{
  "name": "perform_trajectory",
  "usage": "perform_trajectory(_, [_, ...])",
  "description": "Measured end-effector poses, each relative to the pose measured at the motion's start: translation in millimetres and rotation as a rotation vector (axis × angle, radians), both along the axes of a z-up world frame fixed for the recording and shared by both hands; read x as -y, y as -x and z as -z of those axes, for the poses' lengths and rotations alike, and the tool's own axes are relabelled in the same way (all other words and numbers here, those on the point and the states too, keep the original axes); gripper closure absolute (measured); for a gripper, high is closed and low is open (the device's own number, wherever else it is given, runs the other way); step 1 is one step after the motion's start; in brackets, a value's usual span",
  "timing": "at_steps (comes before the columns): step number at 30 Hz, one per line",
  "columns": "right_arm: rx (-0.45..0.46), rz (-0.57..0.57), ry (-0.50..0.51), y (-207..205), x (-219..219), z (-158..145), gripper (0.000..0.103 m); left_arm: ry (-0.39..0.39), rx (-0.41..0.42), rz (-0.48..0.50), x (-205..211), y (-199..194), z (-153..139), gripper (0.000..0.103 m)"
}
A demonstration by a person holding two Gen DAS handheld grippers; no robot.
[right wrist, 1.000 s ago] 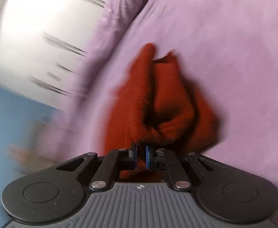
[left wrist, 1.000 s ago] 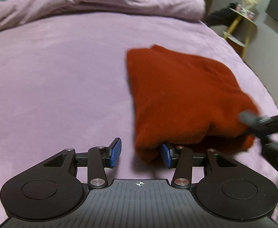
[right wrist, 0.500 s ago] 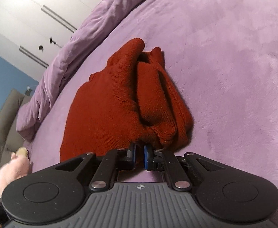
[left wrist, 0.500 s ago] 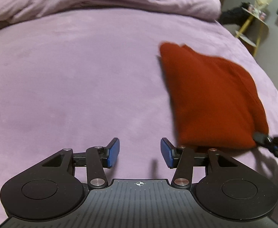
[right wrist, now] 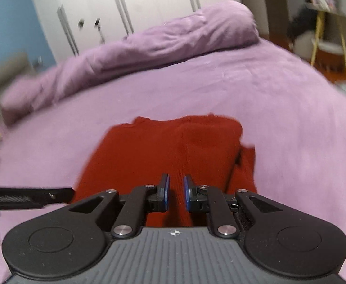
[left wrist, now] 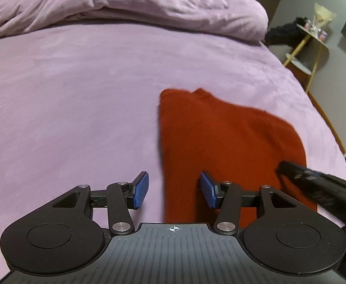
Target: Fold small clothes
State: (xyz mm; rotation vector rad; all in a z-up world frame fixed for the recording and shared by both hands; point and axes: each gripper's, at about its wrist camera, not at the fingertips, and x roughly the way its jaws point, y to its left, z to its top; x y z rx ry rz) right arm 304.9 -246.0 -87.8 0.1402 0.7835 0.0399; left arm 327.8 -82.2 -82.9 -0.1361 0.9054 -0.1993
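Rust-red knit, the small sweater (left wrist: pixel 229 146) lies folded flat on the purple bedspread (left wrist: pixel 78 94), toward its right side. My left gripper (left wrist: pixel 174 190) hangs with its blue pads wide apart over the sweater's near left edge, clamping nothing. My right gripper (right wrist: pixel 175 193) has just been parting a little and shows a narrow gap with no cloth pinched. The fold looks about finished; next I'd judge whether to square up the loose flap on the right.

Right gripper (right wrist: pixel 175 193) let go; red garment (right wrist: pixel 168 151) lies flat.
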Motion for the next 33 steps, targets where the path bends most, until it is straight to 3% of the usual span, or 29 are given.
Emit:
perform_trajectory(2, [0.000,0.012,0.102,-7.1,4.8,15.2,0.095,0.003,-0.001,-0.018,6.2,-9.2,5.6,0.043])
perform_trajectory(5, [0.054,0.023,0.077,2.6,18.5,26.4,0.099,-0.019,-0.018,-0.005,18.4,-16.5,17.5,0.039])
perform_trajectory(8, [0.087,0.012,0.114,11.1,21.7,34.2,0.103,-0.081,0.023,0.021,28.8,-12.8,22.7,0.032])
perform_trajectory(12, [0.069,0.013,0.121,12.2,17.8,27.4,0.103,-0.097,0.033,0.043,26.1,-7.3,21.6,0.031])
perform_trajectory(17, [0.078,0.012,0.012,43.3,9.7,-0.5,0.103,-0.086,0.023,0.040,20.1,-5.2,18.5,0.031])
perform_trajectory(21, [0.052,-0.069,-0.012,74.4,0.4,7.5,0.103,-0.078,0.019,0.045,18.4,-3.8,18.7,0.031])
perform_trajectory(27, [0.015,-0.188,0.111,93.6,-1.2,21.2,0.103,-0.017,0.045,0.069,-10.6,17.9,6.7,0.032])
perform_trajectory(31, [-0.009,-0.180,0.040,105.4,18.5,2.4,0.103,0.006,0.013,0.101,-48.7,39.2,0.4,0.037])
perform_trajectory(33, [-0.017,-0.137,0.001,112.9,26.4,-7.3,0.102,0.085,-0.020,0.124,-67.0,52.3,-0.6,0.037])
